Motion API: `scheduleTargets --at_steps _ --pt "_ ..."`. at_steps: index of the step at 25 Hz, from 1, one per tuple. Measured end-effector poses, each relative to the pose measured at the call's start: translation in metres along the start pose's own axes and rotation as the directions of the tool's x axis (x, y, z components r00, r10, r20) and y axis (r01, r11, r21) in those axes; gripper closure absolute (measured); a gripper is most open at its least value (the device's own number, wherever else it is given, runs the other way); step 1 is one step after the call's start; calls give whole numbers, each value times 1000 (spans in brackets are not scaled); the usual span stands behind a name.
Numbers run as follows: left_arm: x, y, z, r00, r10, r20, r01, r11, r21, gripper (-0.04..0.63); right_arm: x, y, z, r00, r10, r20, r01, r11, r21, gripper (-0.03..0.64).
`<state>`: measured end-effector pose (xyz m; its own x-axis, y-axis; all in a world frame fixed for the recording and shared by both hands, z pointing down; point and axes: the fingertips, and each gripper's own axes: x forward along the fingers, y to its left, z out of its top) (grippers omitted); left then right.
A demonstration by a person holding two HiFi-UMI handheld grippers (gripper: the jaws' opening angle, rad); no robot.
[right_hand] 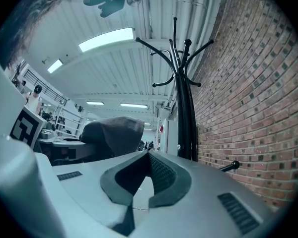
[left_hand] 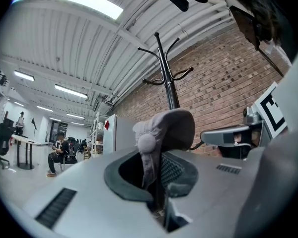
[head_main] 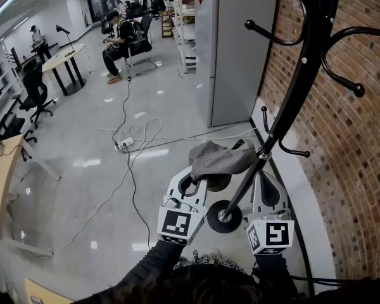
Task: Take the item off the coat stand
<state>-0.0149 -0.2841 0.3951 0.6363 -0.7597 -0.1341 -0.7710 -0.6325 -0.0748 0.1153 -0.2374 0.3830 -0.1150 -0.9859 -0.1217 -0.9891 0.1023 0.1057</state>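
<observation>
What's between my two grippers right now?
The coat stand's black pole, in the head view, running down to its round base. The grey cloth held by the left gripper reaches toward it.

R gripper [right_hand: 148, 155] closed; cap [right_hand: 116, 133] left of stand [right_hand: 185, 118]

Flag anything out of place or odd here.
Loose cables and a power strip sprawl across the open floor, a likely trip hazard. Otherwise nothing stands out: the coat stand stands upright, and the left gripper is shut on the grey cap.
</observation>
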Motion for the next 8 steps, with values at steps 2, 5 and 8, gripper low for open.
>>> scheduleTargets --at_steps 2,5,8 --pt "0 0 -1 1000 0 1 0 1000 1 566 0 0 -1 1000 -3 0 3 1000 -2 609" --pt "-1 1 -2 1000 0 0 0 1000 2 566 -1 0 -3 1000 -7 -2 7 1000 -1 609" --pt "-2 2 -3 1000 0 0 0 1000 1 566 -2 1 -4 1000 -10 -3 10 1000 -2 609"
